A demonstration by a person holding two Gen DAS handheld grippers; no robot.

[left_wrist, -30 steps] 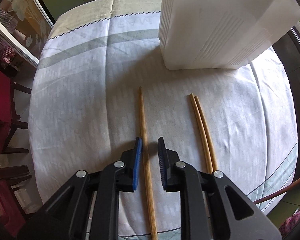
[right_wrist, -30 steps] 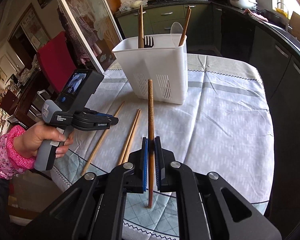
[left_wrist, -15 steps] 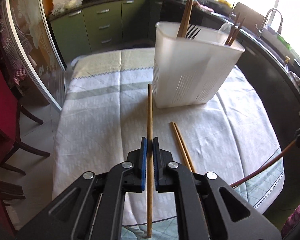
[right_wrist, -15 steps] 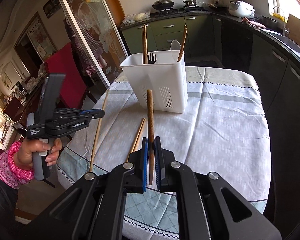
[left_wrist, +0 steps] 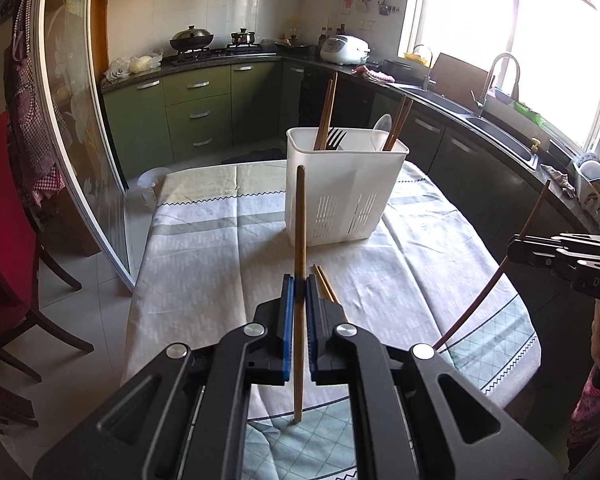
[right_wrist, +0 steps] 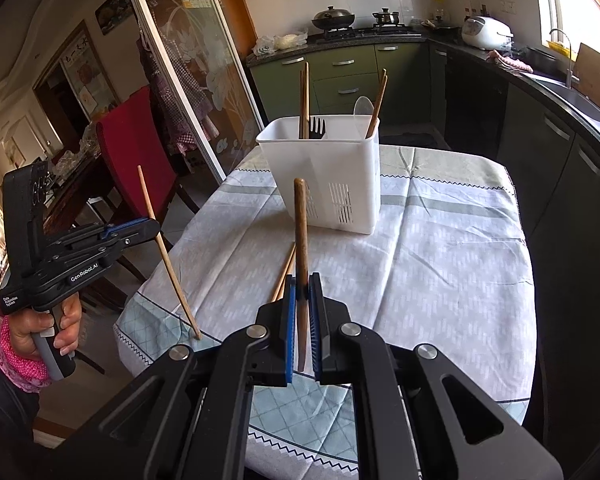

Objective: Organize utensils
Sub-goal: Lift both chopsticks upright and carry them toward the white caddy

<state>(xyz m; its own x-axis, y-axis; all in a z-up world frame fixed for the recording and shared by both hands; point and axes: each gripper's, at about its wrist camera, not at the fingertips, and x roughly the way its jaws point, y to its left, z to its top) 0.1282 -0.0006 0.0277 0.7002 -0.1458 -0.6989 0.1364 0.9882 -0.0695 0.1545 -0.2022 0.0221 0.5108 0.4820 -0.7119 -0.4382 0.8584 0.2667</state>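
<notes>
Lifted since a second ago: the pale chopstick (left_wrist: 300, 240), then flat on the tablecloth between open jaws, now stands clamped in the left gripper (left_wrist: 297, 294), raised off the cloth, its top level with the white utensil caddy (left_wrist: 342, 196) behind it. The darker brown chopstick (right_wrist: 300, 236) was already pinched in the right gripper (right_wrist: 302, 296) and has only risen a little; its jaws are narrow, closed on the stick.

Step in hand, as I read it: carry phase, both sticks picked and up, neither yet over the caddy. Next move calls for bringing each stick above the caddy rim, tipping it near upright, and lowering it into a compartment before the jaws let go. Matching colour may matter, since the caddy already holds chopstick pairs (left_wrist: 326, 114) at its left and right ends, with a black fork (right_wrist: 317, 128) and a clear spoon (right_wrist: 363, 110) between.

Left to do: one pair of chopsticks (left_wrist: 325, 282) lies on the tablecloth (left_wrist: 204, 264) in front of the caddy, just beyond the left gripper's tips.

Hard to make out: the caddy's inner dividers are hidden by its walls, so which compartment is free cannot be told. Lower ends of the loose pair are covered by the gripper bodies in both views. The person shows only as a hand (right_wrist: 46, 328) and pink sleeve at the frame edge.
</notes>
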